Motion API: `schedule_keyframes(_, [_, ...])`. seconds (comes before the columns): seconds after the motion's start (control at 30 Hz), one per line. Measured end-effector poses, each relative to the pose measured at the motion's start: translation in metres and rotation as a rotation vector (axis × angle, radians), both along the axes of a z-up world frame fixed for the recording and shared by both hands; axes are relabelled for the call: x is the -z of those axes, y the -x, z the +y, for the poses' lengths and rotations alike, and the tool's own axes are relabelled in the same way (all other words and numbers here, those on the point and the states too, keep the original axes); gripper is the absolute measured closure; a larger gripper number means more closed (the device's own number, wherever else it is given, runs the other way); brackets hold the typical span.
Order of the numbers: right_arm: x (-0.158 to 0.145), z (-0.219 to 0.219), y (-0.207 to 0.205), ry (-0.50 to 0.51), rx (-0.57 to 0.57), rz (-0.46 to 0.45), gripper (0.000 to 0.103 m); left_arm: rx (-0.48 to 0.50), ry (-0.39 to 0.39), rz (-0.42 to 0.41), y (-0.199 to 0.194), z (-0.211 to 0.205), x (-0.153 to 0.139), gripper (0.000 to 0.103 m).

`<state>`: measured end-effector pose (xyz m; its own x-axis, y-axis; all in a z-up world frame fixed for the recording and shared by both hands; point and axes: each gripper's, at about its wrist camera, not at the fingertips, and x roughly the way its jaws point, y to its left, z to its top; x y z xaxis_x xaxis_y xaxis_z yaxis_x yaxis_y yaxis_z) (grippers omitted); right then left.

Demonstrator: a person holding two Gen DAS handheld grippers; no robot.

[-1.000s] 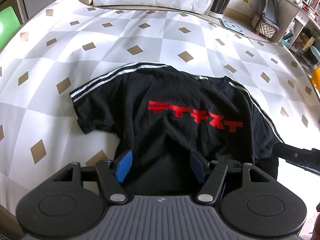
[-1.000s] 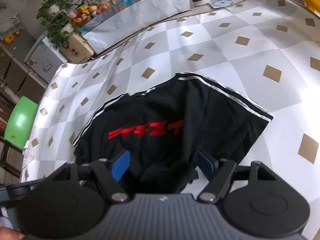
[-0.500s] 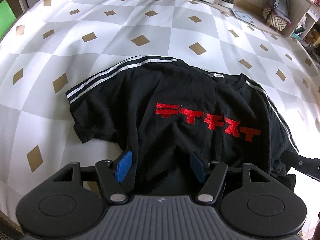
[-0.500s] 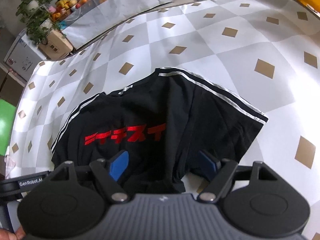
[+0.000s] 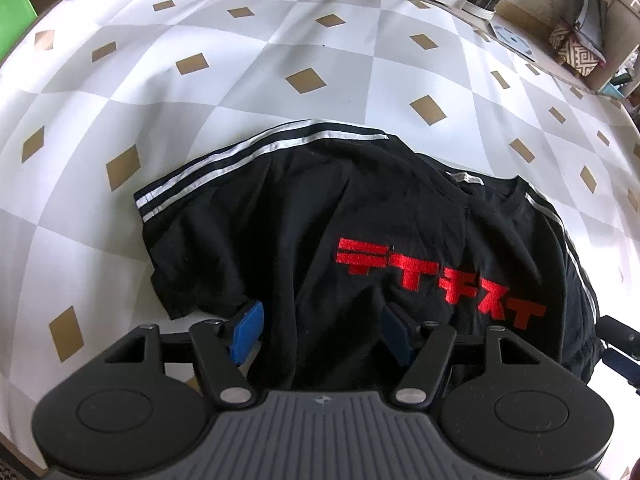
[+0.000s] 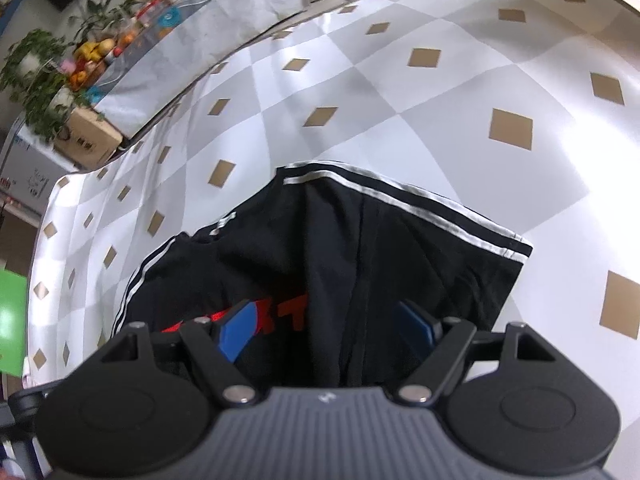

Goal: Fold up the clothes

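The checkered cloth, white and grey with tan diamonds, covers the whole work surface, and I take the black T-shirt as my landmark: it lies front up on that cloth, near the close edge, a little rumpled. Its red lettering runs across the chest, and white stripes edge the sleeve that reaches out on the left in my left wrist view. Beyond the shirt's collar, past the far edge of the cloth, I see a shelf with plants and fruit.

My left gripper sits low over the shirt's lower body, its blue pads spread apart with black fabric between them; I cannot tell whether they press on it. My right gripper hangs over the shirt's other side below the striped sleeve, pads likewise spread, fabric bunched between them.
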<state>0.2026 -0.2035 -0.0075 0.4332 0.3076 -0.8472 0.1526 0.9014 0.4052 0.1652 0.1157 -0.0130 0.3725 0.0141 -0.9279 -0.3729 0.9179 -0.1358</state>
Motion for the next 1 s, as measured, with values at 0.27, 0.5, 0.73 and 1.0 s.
schedule_keyframes(0.27, [0.018, 0.008, -0.015, 0.015, -0.010, 0.047, 0.027, -0.016, 0.019, 0.028, -0.011, 0.004, 0.011, 0.039])
schedule_keyframes(0.5, [0.015, -0.008, -0.020, 0.067, 0.074, 0.054, 0.027, -0.025, 0.035, 0.033, -0.017, 0.002, 0.012, 0.039])
schedule_keyframes(0.73, [0.025, -0.020, -0.018, 0.083, 0.072, 0.120, 0.027, -0.019, 0.036, 0.048, -0.021, 0.000, 0.016, 0.039])
schedule_keyframes(1.0, [0.048, -0.016, -0.018, 0.163, 0.027, 0.192, 0.027, -0.011, 0.048, 0.059, -0.023, -0.006, 0.017, 0.039])
